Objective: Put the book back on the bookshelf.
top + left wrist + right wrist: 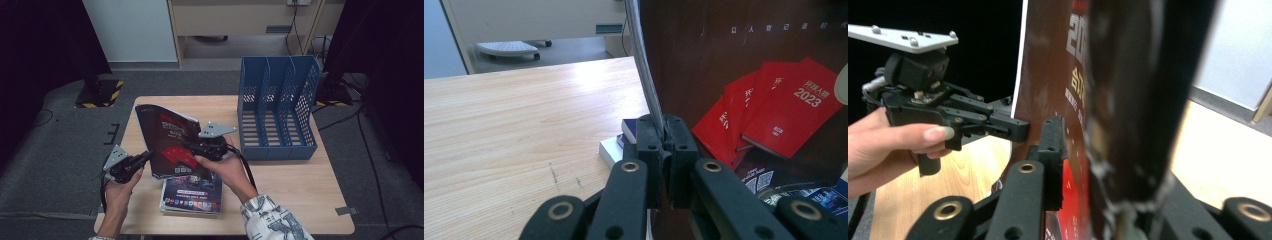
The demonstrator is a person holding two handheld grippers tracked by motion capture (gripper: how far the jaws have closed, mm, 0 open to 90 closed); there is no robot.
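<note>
A dark brown glossy magazine with red booklets printed on its cover (167,140) was held tilted above the pale wooden tabletop (300,175), gripped from both sides. In the high view the left hand-held gripper (146,156) was seen at the magazine's lower left edge, and the right hand-held gripper (192,146) on its cover. The left gripper view showed what the high view could not: the jaws pressed narrowly together on the magazine's edge, with a small stack of books lying behind. In the right gripper view the jaws were closed on the cover. Another colourful magazine (192,195) lay flat beneath, and a blue perforated plastic file rack (277,107) stood well apart.
</note>
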